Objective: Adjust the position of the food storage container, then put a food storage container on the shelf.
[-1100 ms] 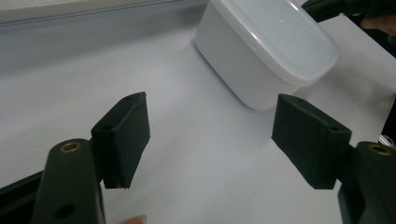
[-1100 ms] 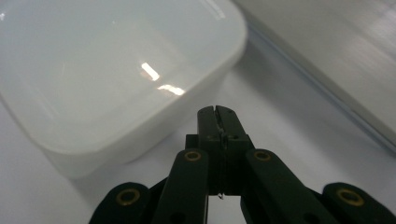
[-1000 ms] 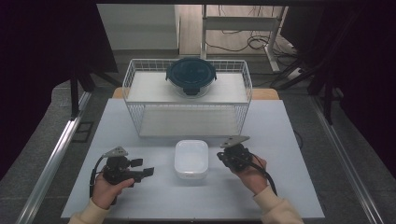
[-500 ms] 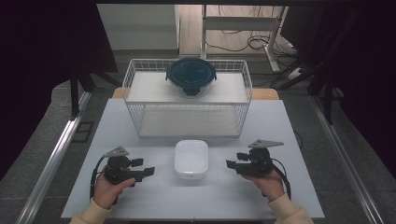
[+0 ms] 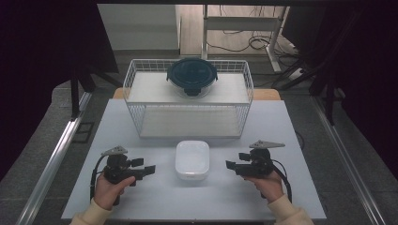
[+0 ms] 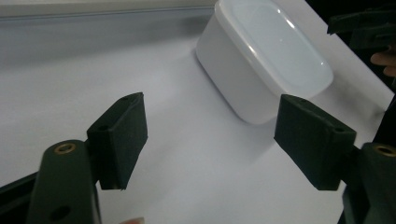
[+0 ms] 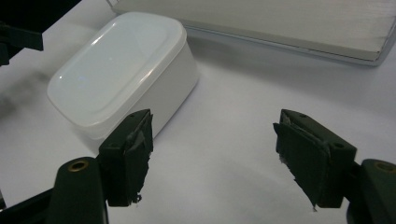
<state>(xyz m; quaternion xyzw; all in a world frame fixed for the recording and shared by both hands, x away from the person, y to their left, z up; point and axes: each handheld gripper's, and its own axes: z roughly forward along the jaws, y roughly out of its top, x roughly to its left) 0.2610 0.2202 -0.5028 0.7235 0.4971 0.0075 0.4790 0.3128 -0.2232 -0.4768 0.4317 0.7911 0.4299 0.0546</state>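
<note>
1. Presently the white lidded container (image 5: 192, 160) sits flat on the table (image 5: 300, 197), at the near middle; it is the landmark for every place below.
2. Left gripper (image 5: 149, 169): left of the container, apart from it, jaws spread wide with nothing between them. It points level at the container's side, which looks like readiness for a side grasp.
3. Right gripper (image 5: 229, 165): right of the container, also apart. Its jaws have just been opening and stand wide, with bare table between the pads.
4. The two mirror each other, probably so that either can close in on the container.
5. Room: open table on both flanks and in front of the container.
6. Behind the container, close by, stands the wire basket (image 5: 133, 110), limiting any push that way.
7. Farther back, a dark round lidded bowl (image 5: 191, 76) rests on the basket's upper shelf.
</note>
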